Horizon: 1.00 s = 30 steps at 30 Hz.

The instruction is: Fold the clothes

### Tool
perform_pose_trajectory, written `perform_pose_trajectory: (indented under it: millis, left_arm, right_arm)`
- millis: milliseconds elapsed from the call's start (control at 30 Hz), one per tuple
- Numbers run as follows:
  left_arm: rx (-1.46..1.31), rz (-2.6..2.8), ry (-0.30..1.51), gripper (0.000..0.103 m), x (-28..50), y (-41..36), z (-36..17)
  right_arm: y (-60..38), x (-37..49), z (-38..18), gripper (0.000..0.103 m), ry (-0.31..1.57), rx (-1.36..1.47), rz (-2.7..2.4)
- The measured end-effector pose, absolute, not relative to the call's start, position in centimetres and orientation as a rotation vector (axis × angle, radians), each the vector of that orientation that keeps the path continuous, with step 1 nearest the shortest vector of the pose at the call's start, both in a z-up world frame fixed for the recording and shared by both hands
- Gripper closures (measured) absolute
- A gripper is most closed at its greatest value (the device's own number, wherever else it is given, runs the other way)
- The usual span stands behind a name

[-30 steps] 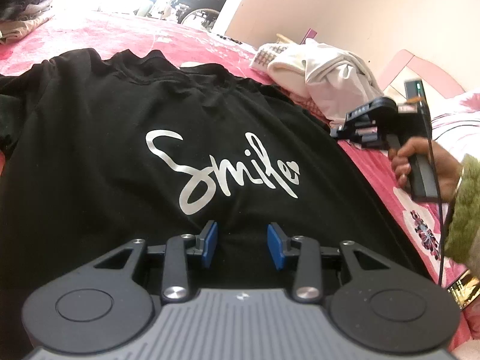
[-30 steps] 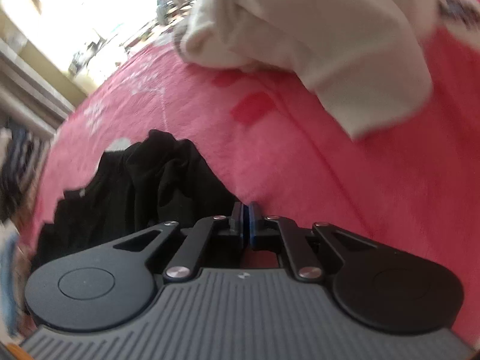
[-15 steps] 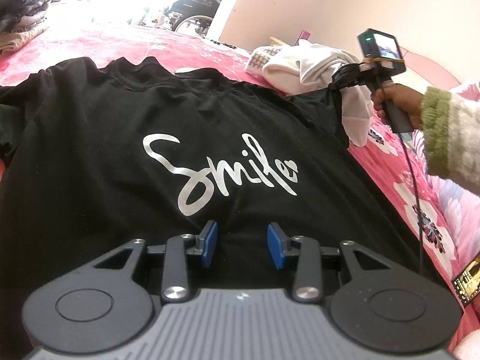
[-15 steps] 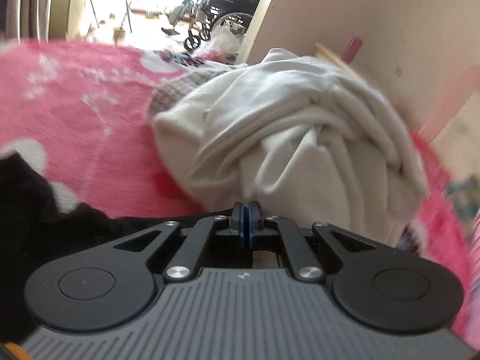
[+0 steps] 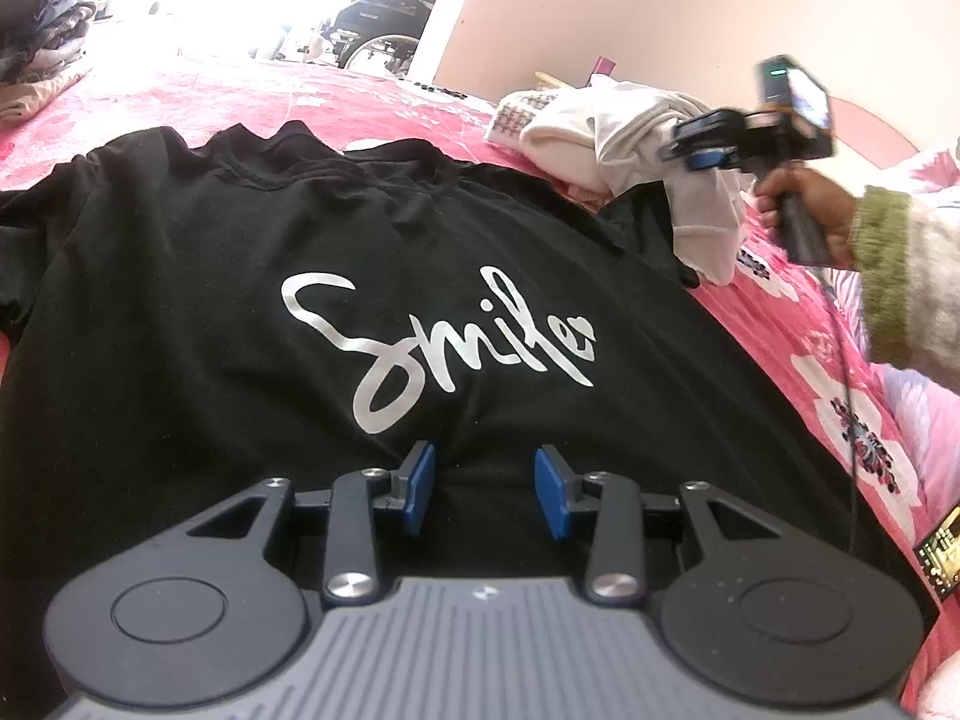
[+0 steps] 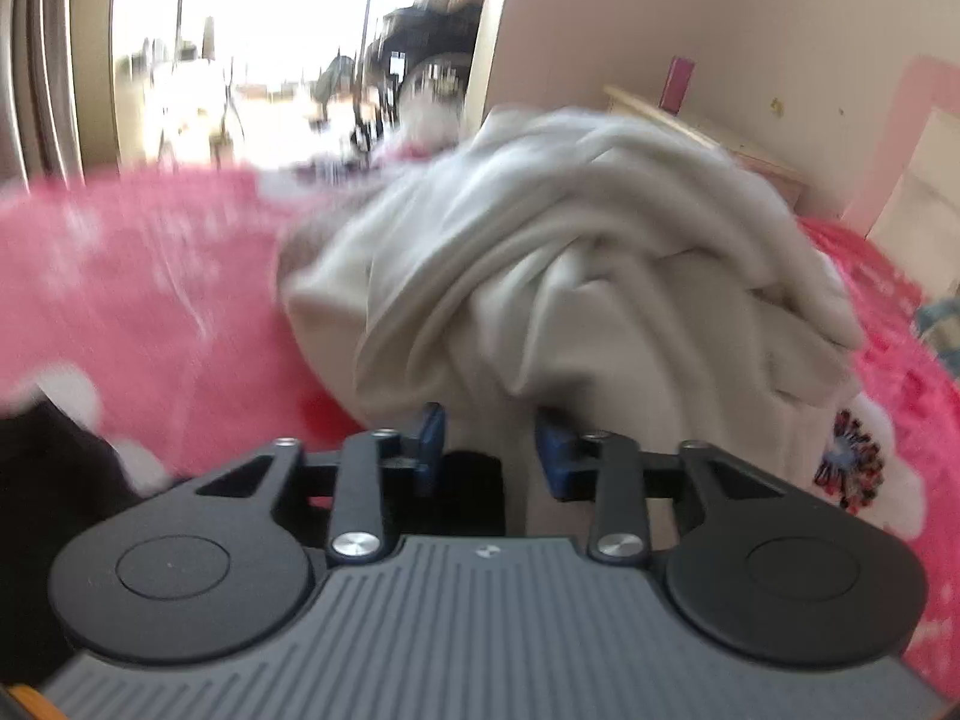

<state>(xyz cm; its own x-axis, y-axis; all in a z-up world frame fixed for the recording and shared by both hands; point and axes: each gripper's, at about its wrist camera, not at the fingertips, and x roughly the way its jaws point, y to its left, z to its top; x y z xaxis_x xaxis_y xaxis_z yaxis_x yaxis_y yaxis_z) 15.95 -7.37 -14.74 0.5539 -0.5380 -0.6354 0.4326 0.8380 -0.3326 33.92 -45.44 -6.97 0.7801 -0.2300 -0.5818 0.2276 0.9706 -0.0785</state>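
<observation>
The black T-shirt point(image 5: 312, 276) with the white "Smile" print is lying spread flat, front up, on the pink flowered bed cover point(image 5: 840, 384), and the left tool point(image 5: 485, 489) is hovering over its lower part with its blue pads released and gripping nothing. The right tool point(image 6: 492, 450) is also standing parted and empty, pointing at the crumpled white garment point(image 6: 576, 276) that is lying on the bed just beside the shirt's far sleeve; this view is blurred.
</observation>
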Motion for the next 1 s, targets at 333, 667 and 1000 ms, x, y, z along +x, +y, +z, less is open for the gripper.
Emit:
perform_pose_trajectory:
  millis: [333,667,1000]
  left_arm:
    - [-0.152,-0.574,0.801,0.064,16.1,-7.4,-14.7]
    - [-0.159,-0.57,0.803,0.064,16.1,-7.4,-14.7]
    - [-0.163,-0.574,0.814,0.064,16.4,-7.2,-14.5]
  right_arm:
    - [-49.9,26.7,-10.8,0.061,0.834,0.549,-0.177]
    - [-49.2,26.2,-13.5,0.103,0.877,0.543,-0.216]
    - [-50.1,26.5,-12.1,0.103,0.917,0.193,-0.415]
